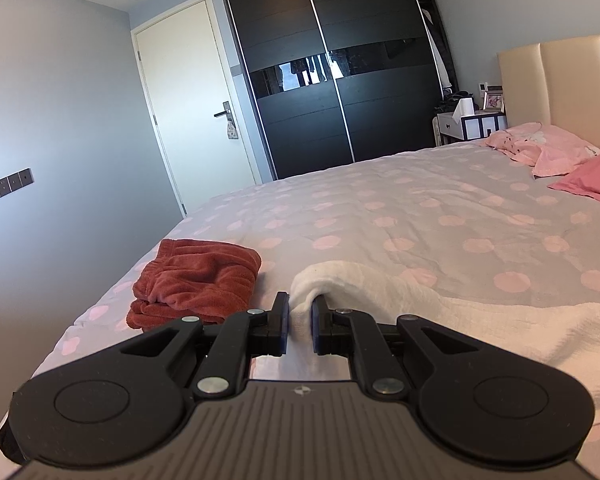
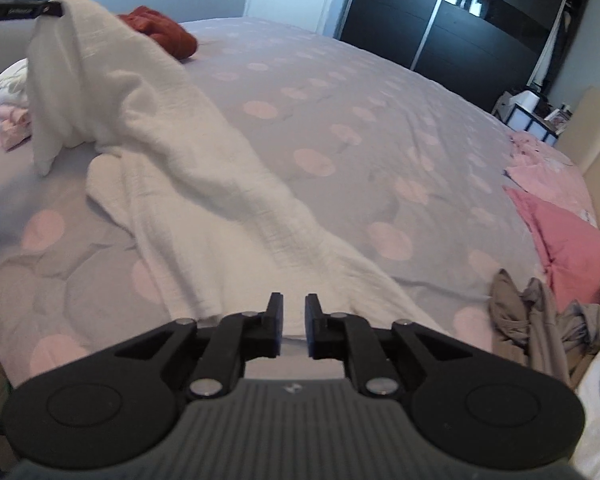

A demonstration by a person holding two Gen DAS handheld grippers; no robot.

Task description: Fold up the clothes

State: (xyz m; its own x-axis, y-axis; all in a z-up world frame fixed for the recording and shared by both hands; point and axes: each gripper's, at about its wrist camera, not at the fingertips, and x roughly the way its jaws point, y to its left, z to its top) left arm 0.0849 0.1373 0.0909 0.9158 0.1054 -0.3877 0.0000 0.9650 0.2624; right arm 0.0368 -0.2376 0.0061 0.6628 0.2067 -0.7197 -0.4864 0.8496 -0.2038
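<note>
On a bed (image 2: 340,128) with a grey, pink-spotted cover, I hold a white crinkled garment (image 2: 204,184) by two ends. My left gripper (image 1: 300,312) is clamped on a bunched edge of the cloth and carries it raised above the cover; in the right wrist view that end hangs in a drape from the tool at upper left. My right gripper (image 2: 293,322) sits at the near end of the cloth with white fabric between its fingers; the jaws stand nearly together, and I judge they pinch that hem, though the contact itself is hard to see.

The cloth runs as a long rumpled band between the two holds, partly resting on the cover, with a loose flap sagging below the raised end. To do this step well, I would keep both pinches firm, draw the two ends apart until the band loses its twist, and keep the hanging flap from tucking under.

A rust-red garment (image 1: 196,280) lies folded near the bed's far left edge, and brownish clothes (image 2: 540,320) sit crumpled at the right.
</note>
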